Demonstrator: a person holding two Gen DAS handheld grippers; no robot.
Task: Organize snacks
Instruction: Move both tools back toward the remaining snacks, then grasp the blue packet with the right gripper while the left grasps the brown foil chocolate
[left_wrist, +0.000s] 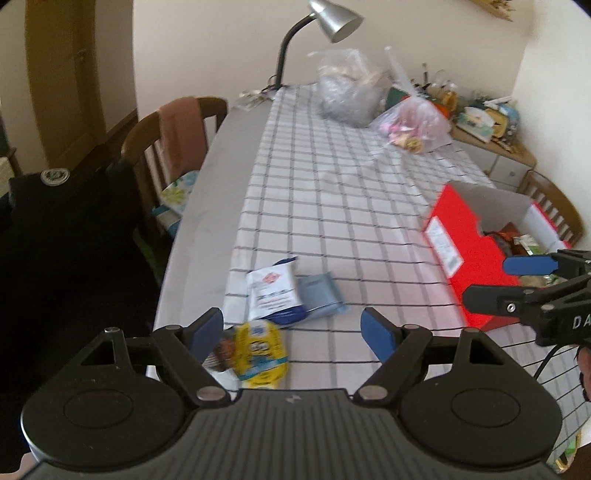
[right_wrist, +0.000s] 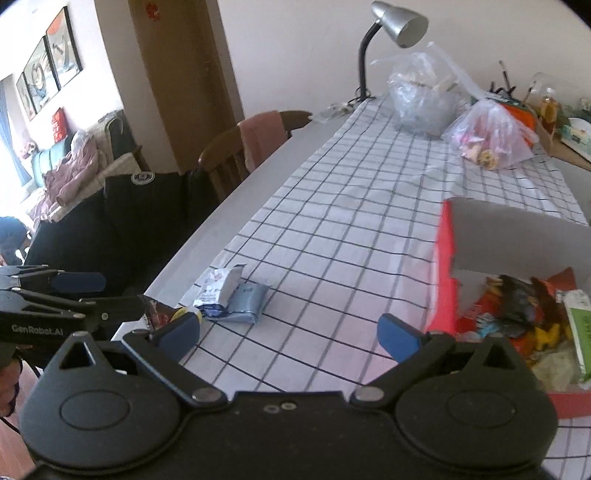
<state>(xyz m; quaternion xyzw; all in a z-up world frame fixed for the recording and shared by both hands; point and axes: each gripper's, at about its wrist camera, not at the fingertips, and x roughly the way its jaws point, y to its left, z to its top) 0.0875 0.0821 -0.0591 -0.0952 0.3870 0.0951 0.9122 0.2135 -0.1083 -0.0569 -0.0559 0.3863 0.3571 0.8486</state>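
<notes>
A red open box stands on the right of the checked tablecloth, with several snack packets inside. Three loose snacks lie near the table's left edge: a white-and-blue packet, a grey-blue packet touching it, and a yellow packet nearest me. My left gripper is open and empty, just above the yellow packet. My right gripper is open and empty, between the loose snacks and the red box. It shows in the left wrist view beside the box.
Two clear plastic bags and a grey desk lamp stand at the table's far end. Wooden chairs and a black jacket sit along the left side. A cluttered shelf is at the far right.
</notes>
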